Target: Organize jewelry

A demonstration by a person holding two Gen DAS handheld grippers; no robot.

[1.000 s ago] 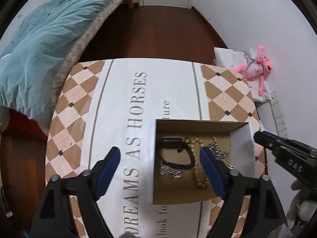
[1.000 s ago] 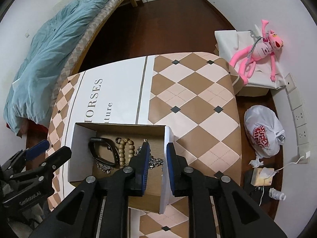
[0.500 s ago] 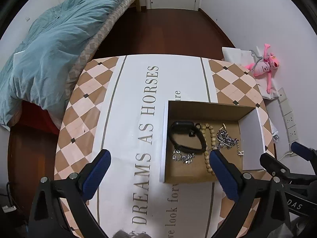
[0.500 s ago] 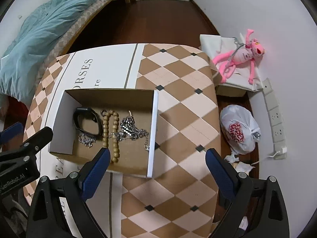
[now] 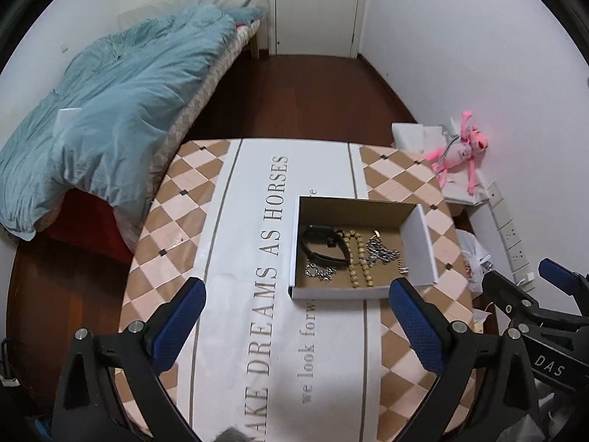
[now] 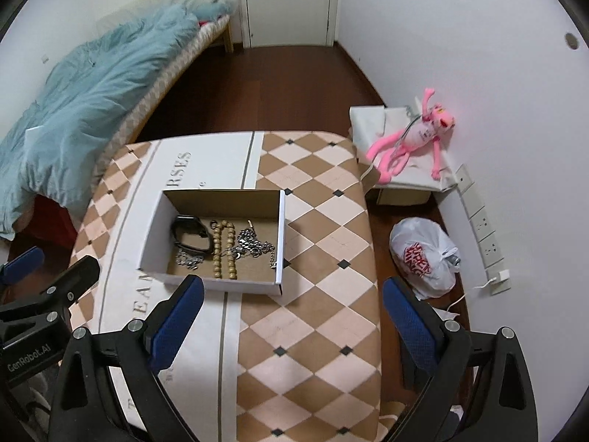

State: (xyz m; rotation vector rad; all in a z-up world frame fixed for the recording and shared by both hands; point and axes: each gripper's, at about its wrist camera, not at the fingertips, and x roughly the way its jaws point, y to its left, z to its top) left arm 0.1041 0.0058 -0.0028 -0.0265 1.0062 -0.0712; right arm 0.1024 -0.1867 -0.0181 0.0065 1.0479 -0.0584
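An open cardboard box (image 5: 419, 246) (image 6: 281, 235) sits on the patterned table. In it lie a black wristband (image 5: 324, 245) (image 6: 191, 235), a wooden bead bracelet (image 5: 357, 259) (image 6: 222, 246), a silver chain (image 5: 384, 254) (image 6: 254, 245) and a small silver bracelet (image 5: 319, 272) (image 6: 189, 259). My left gripper (image 5: 296, 316) is open and empty, held above the table on the near side of the box. My right gripper (image 6: 292, 313) is open and empty, near the box's right corner.
The table cloth (image 5: 257, 331) has printed words and brown diamonds. A bed with a blue duvet (image 5: 110, 110) stands left. A pink plush toy (image 6: 416, 140) on a white box and a plastic bag (image 6: 423, 254) lie right, by the wall sockets.
Both grippers have pulled back and up from the box. The right gripper, nearly shut over the silver chain a second ago, has opened wide and left the chain in the box.
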